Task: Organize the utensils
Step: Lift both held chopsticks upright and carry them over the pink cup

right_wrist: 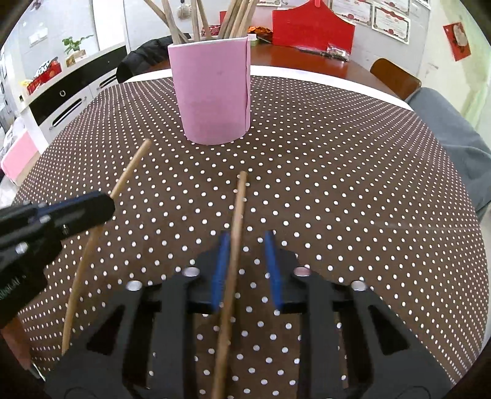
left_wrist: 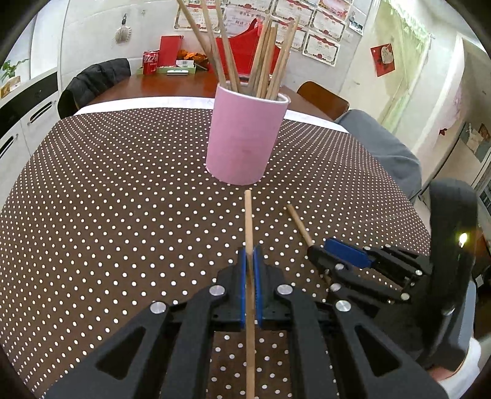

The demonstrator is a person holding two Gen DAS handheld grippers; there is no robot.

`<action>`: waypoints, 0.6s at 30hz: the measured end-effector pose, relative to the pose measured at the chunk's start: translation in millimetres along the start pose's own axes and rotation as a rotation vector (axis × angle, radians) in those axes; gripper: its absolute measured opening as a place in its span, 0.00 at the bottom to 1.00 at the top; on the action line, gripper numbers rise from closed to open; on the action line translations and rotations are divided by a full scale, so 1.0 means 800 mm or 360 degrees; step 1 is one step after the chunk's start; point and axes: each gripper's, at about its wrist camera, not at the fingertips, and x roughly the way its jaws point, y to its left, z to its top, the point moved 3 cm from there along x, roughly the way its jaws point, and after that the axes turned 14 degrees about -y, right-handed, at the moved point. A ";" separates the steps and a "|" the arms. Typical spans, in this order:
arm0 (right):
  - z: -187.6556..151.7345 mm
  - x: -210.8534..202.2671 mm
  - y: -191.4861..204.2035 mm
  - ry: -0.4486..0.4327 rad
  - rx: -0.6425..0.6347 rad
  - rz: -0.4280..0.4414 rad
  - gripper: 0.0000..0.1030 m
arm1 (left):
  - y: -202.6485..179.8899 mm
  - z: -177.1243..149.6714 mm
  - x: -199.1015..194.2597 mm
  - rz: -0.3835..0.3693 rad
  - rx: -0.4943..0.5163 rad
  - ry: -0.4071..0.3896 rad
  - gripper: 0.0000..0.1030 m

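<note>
A pink cup (left_wrist: 245, 138) (right_wrist: 211, 92) stands on the dotted cloth, with several wooden chopsticks (left_wrist: 264, 55) upright in it. My left gripper (left_wrist: 249, 254) (right_wrist: 101, 202) is shut on one chopstick (left_wrist: 248, 214) (right_wrist: 129, 172), which points toward the cup and hovers just above the cloth. My right gripper (right_wrist: 248, 238) (left_wrist: 316, 250) straddles a second chopstick (right_wrist: 237, 214) (left_wrist: 299, 225) that lies close to its left blue pad. A clear gap separates it from the right pad, so the jaws stand open around it.
The brown polka-dot tablecloth (left_wrist: 122, 184) covers the near table. Behind it are a red can (left_wrist: 150, 63), a red box (right_wrist: 310, 27) and a black jacket on a chair (left_wrist: 95, 79). A person's grey-clad leg (left_wrist: 383, 147) is at the right edge.
</note>
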 end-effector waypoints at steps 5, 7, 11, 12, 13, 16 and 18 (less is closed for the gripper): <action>0.000 -0.005 -0.016 -0.0008 0.0088 0.0027 0.06 | 0.003 -0.003 0.004 -0.0023 -0.0021 0.0024 0.05; -0.004 -0.011 -0.015 -0.0013 0.0146 0.0047 0.06 | 0.007 -0.002 0.004 -0.0026 -0.0029 0.0019 0.05; -0.002 -0.020 -0.021 -0.0072 0.0278 0.0043 0.06 | 0.009 0.001 0.000 -0.0022 -0.0037 0.0000 0.05; 0.000 -0.022 -0.022 -0.0088 0.0308 0.0043 0.06 | 0.010 0.004 -0.002 -0.0022 -0.0040 -0.0007 0.05; 0.002 -0.024 -0.025 -0.0100 0.0340 0.0051 0.06 | 0.010 0.005 -0.003 -0.0027 -0.0037 -0.0014 0.05; 0.012 -0.038 -0.031 -0.0164 0.0407 0.0062 0.06 | 0.005 0.010 -0.011 -0.0032 -0.0023 -0.0044 0.05; 0.020 -0.050 -0.033 -0.0222 0.0421 0.0057 0.06 | 0.001 0.015 -0.018 -0.0035 -0.0015 -0.0076 0.05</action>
